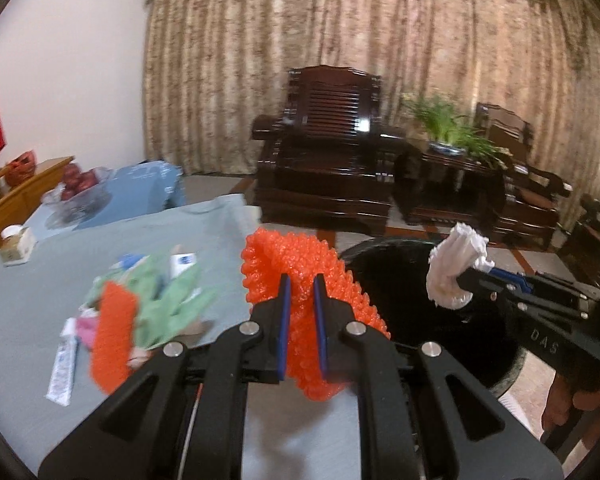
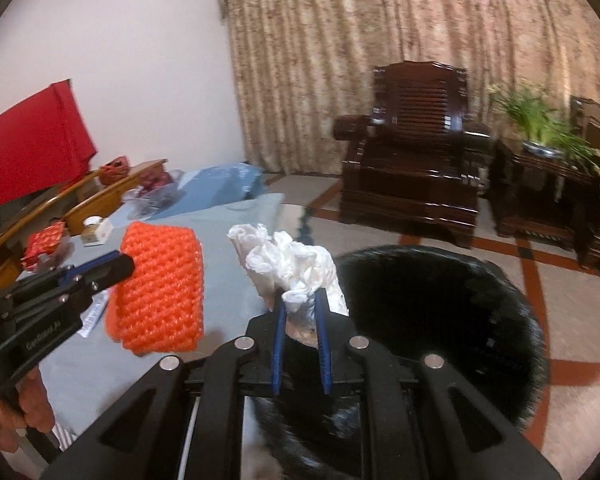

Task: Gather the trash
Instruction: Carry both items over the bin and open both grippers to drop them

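The left hand-held gripper (image 1: 300,278) is matte black, with two flat fingers (image 1: 285,320) faced in blue pads. Four angular black link arms fan back from them toward the lower frame, each capped by a round silver pivot screw. The right hand-held gripper (image 2: 302,294) has the same build: black body, blue pads, four silver screws. Seen from the side at the right of the left view, its body carries pale lettering "DAS" and small silver screws. At the left edge of the right view, the left one's body bears faint pale lettering.
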Action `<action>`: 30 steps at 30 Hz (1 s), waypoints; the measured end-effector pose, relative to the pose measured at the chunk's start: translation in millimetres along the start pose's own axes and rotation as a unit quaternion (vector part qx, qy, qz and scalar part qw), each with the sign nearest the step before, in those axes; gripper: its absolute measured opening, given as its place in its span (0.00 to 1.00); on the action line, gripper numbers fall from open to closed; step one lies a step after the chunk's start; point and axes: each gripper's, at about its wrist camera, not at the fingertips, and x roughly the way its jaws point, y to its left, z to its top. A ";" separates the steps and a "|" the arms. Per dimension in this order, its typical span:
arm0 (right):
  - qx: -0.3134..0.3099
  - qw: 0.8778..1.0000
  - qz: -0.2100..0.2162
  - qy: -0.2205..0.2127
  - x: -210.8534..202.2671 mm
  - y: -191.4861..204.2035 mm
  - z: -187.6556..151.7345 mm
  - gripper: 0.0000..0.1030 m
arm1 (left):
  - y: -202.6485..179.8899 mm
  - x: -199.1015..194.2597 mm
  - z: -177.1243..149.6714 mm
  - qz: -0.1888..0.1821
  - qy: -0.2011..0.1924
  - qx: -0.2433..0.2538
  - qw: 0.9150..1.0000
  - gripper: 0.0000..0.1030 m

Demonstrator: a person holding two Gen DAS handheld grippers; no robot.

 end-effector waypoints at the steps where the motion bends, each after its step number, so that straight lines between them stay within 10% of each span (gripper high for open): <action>1: 0.004 1.000 -0.009 0.001 -2.3 -8.1 -2.0 0.14 | -6.3 4.4 0.7 -0.007 0.000 0.004 1.000 0.10; 19: 0.049 0.994 -0.087 0.032 -1.4 -76.1 -19.7 0.23 | -73.8 73.8 -2.4 -0.085 0.056 0.028 0.994 0.21; 30: 0.038 0.993 -0.115 0.010 -8.1 -68.8 -18.4 0.94 | -31.7 51.2 -11.2 -0.052 0.041 0.005 0.998 0.71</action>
